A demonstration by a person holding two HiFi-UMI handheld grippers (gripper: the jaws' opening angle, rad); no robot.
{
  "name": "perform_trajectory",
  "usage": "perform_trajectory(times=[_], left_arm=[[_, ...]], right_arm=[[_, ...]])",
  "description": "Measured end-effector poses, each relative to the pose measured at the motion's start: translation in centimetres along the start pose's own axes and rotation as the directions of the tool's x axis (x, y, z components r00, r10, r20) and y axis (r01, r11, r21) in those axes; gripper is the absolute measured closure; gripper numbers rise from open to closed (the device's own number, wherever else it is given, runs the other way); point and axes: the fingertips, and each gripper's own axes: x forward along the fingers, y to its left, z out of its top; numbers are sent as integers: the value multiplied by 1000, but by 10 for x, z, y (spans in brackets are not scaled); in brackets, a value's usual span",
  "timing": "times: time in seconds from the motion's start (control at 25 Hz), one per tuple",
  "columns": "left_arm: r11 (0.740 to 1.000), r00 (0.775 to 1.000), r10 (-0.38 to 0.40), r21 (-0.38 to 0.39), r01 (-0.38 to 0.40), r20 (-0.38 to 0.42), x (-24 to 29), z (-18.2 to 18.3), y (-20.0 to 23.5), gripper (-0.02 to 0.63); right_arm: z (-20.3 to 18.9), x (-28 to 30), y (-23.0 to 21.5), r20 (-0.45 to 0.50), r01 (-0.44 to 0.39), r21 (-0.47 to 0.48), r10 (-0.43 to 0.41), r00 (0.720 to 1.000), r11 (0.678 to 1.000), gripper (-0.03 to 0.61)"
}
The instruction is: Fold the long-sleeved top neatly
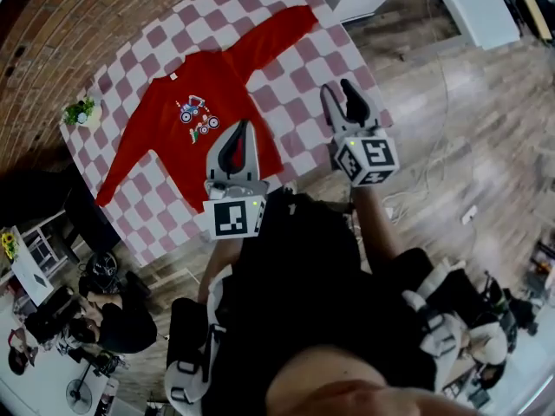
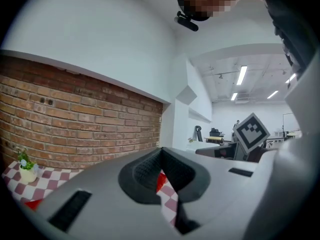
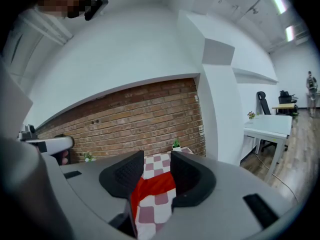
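Note:
A red long-sleeved top (image 1: 195,102) with a small print on the chest lies flat, sleeves spread, on the red-and-white checked table (image 1: 299,81). My left gripper (image 1: 244,126) hovers over the top's near hem, jaws shut with nothing between them. In the left gripper view the tips (image 2: 161,151) meet, and a sliver of the red top (image 2: 160,181) shows below them. My right gripper (image 1: 340,94) is open and empty above the table's near right edge, beside the top. Between its jaws (image 3: 157,159) the right gripper view shows the red top (image 3: 152,186) on checked cloth.
A small potted plant (image 1: 82,111) stands at the table's left corner, against the brick wall (image 1: 61,24). A white desk (image 1: 468,7) stands to the right over the wooden floor (image 1: 468,137). Chairs and clutter fill the lower left.

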Motion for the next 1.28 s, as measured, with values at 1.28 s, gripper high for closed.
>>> perform_trajectory(times=[1.28], left_arm=[[994,984,-89,-70,79,-152,200,-108,60,609]], right_arm=[[-154,314,-194,-405,226,137,-153,901,965,428]])
